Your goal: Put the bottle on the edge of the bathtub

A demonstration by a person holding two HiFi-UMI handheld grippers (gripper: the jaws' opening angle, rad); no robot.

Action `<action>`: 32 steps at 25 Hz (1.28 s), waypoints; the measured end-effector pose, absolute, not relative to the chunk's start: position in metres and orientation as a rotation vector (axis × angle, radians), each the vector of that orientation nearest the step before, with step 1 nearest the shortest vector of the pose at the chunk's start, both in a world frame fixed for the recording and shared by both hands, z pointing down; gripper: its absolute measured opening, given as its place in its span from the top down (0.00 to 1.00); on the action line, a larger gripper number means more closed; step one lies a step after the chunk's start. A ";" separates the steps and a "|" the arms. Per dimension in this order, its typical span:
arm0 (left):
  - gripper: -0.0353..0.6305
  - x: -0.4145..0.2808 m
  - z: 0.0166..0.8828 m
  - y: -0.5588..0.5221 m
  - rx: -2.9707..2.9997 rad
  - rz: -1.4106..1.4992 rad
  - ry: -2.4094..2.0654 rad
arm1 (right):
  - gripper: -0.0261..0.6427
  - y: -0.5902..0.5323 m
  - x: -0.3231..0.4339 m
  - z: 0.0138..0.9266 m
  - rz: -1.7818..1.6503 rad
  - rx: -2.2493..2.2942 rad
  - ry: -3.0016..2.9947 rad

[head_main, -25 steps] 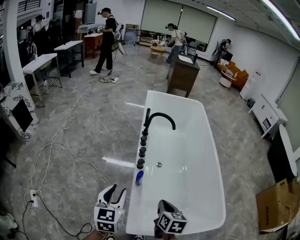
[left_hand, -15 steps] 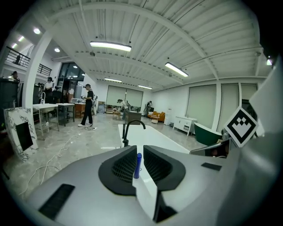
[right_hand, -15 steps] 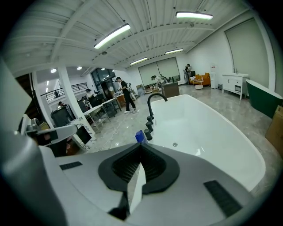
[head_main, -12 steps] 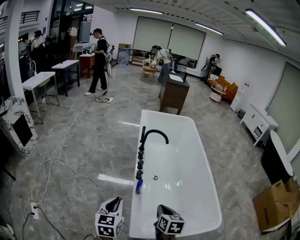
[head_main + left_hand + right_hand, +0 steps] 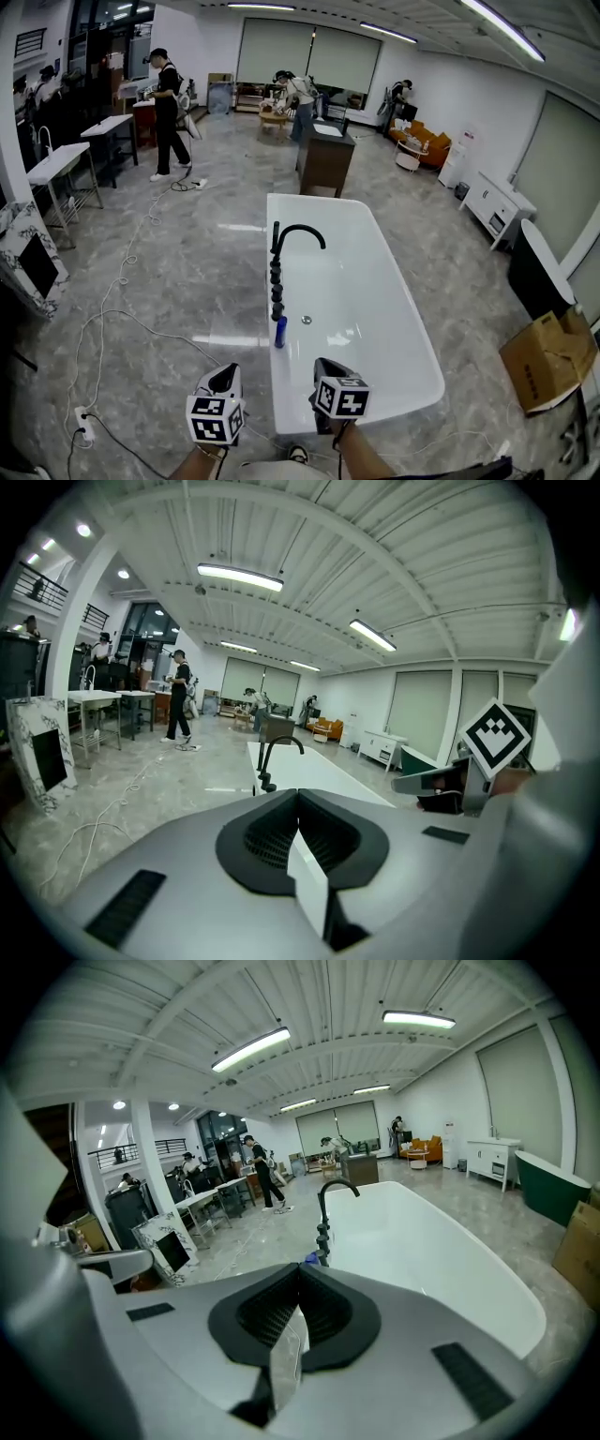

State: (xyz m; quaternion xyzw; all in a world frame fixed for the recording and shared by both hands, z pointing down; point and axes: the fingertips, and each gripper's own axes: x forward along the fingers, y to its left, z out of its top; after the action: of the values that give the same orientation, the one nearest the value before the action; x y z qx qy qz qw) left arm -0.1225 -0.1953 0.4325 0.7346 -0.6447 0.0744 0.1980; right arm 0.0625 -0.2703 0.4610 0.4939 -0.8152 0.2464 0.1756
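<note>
Both empty: left tongs (image 5: 223, 377) have just closed on nothing. Bottle (image 5: 280, 332) stands upright on the tub (image 5: 375, 319) left rim, ahead and between the tongs, about equally near both. Right tongs (image 5: 328, 367) are closed too. Placement looks done.

bathtub (image 5: 405, 377): plain glossy white, inside and rim alike.
bottle (image 5: 280, 332): blue, the only strong colour I see on the tub.
tap (image 5: 287, 236): black, and so are the knobs in a row below it.
left gripper (image 5: 225, 377): mine has a pale shell with black inside; its cube is white with black square markers.
right gripper (image 5: 324, 367): mine is darker, with the same black-and-white chequered cube.
pads (image 5: 264, 834): black, finely ribbed.
floor (image 5: 187, 272): grey, marbled with paler veins.
cable (image 5: 103, 328): white.
cardboard box (image 5: 546, 361): brown.
cabinet (image 5: 325, 161): dark brown.
sofa (image 5: 424, 141): orange.
</note>
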 end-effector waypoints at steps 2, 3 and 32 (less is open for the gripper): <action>0.92 -0.129 0.423 -0.194 2.065 0.194 -1.797 | 0.92 -0.267 0.055 0.451 0.692 1.417 -2.311; 0.92 -0.132 0.420 -0.193 2.070 0.191 -1.789 | 0.92 -0.264 0.053 0.448 0.691 1.429 -2.310; 0.92 -0.096 0.434 -0.170 2.111 0.204 -1.675 | 0.92 -0.201 0.076 0.434 0.635 1.490 -2.289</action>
State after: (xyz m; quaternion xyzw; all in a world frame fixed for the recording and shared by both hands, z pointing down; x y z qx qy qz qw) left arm -0.0959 -0.1697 0.4340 0.7623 -0.6049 0.0737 0.2179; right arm 0.0759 -0.2007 0.4336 0.5237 -0.8048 0.2233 0.1678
